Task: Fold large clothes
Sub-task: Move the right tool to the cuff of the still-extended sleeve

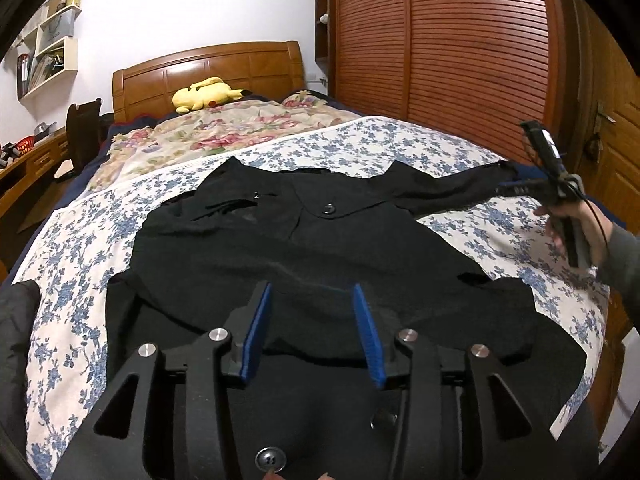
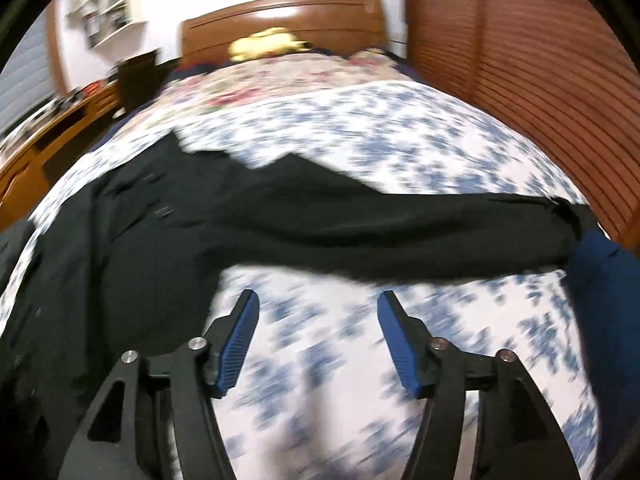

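A large black buttoned coat [image 1: 320,248] lies spread across the blue-flowered bedsheet [image 1: 72,264]. One sleeve [image 1: 452,188] stretches right toward the bed's edge. My left gripper [image 1: 312,288] hovers over the coat's lower half, its blue pads apart and nothing pinched between them. In the right wrist view, which is blurred, the coat [image 2: 280,224] runs across the middle. My right gripper [image 2: 318,296] stands open over bare sheet [image 2: 320,360], just short of the sleeve. In the left wrist view a hand [image 1: 588,224] holds the right gripper beside the sleeve's end.
A pink-flowered quilt [image 1: 224,128] and a yellow plush toy [image 1: 206,94] lie at the wooden headboard [image 1: 208,68]. Slatted wardrobe doors [image 1: 460,60] stand along the right. A desk [image 1: 28,164] and a chair are on the left. A dark bundle [image 1: 16,320] lies at the near left edge.
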